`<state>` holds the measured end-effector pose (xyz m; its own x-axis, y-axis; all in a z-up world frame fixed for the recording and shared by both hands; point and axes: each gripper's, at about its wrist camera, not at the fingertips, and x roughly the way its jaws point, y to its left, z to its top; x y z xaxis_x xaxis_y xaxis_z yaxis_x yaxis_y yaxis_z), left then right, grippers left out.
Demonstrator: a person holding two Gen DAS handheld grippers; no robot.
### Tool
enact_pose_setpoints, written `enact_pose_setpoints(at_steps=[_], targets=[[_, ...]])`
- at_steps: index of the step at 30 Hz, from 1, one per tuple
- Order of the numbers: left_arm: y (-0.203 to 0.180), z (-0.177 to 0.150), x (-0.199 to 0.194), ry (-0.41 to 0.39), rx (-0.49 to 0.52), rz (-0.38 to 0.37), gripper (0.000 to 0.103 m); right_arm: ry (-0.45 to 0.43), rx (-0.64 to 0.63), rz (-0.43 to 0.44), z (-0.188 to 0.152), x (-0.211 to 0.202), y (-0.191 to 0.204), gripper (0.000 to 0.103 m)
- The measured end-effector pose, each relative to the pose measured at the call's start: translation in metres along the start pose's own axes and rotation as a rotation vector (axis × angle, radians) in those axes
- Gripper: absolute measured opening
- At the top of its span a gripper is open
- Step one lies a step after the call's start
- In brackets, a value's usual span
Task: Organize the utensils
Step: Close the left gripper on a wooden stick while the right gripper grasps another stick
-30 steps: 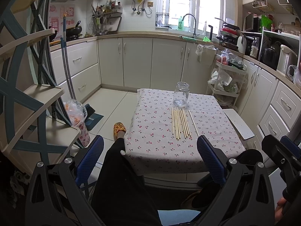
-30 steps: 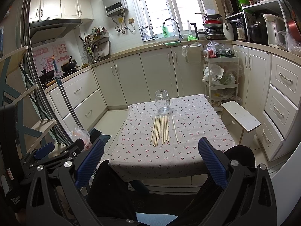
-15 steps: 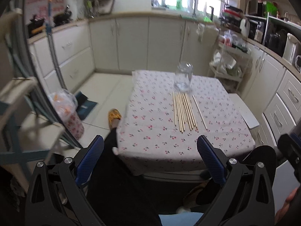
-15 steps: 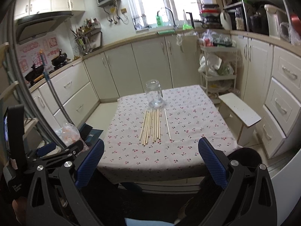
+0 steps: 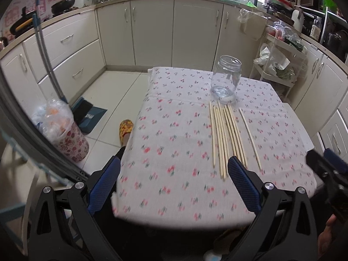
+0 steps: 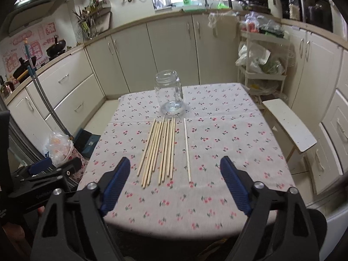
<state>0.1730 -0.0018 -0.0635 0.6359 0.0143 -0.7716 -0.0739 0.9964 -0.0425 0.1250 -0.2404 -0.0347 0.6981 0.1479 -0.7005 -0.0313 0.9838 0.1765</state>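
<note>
Since the earlier frames both cameras have advanced toward and tilted down over the counter (image 6: 250, 143), covered in a white cloth printed with small red cherries, which now fills most of each view. The left hand-held gripper (image 5: 174, 182) is released, its blue-padded fingers spread wide and holding nothing; it hovers over the near left part of the cloth, its right-side pad close to the near ends of the sticks. The right hand-held gripper (image 6: 175, 180) is likewise released and empty, poised above the near edge with the sticks lying ahead between its fingers. The task's items, a row of pale wooden chopsticks (image 6: 159, 150), lie flat and roughly parallel at mid-counter, most of them bunched side by side and touching or nearly so. One further pale chopstick (image 6: 187, 150) lies apart to their right. Just beyond their far tips stands a clear, empty, upright glass jar (image 6: 169, 93), its mouth open. Judgement: the work is at the approach stage; no stick has yet been lifted and none is in the jar. The next move calls for lowering one gripper onto a single stick, the isolated one being the easiest to grasp cleanly. Thin sticks lying flat on cloth leave little purchase, and closing on the bunch risks scattering neighbours.
</note>
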Motion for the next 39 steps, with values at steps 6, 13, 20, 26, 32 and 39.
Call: enact_pose_setpoints(at_steps=[6,13,20,26,32,39], targets=[[-0.012,0.030,0.050,0.012,-0.005,-0.011,0.092,0.047,-0.007,-0.014,0.017,0.052,-0.006,0.077],[-0.028,0.048,0.107,0.051,-0.003,-0.025,0.090,0.118,-0.018,-0.016,0.028,0.112,-0.016,0.068],[-0.041,0.059,0.157,0.088,-0.005,-0.029,0.090,0.187,-0.043,-0.019,0.038,0.169,-0.026,0.054],[-0.049,0.067,0.182,0.098,-0.004,-0.023,0.089,0.206,-0.069,-0.011,0.046,0.197,-0.027,0.047],[-0.055,0.070,0.198,0.106,0.007,-0.020,0.089,0.222,-0.112,-0.008,0.050,0.215,-0.023,0.036],[-0.064,0.075,0.221,0.121,0.025,-0.017,0.082,0.237,-0.140,0.004,0.051,0.230,-0.024,0.024]])
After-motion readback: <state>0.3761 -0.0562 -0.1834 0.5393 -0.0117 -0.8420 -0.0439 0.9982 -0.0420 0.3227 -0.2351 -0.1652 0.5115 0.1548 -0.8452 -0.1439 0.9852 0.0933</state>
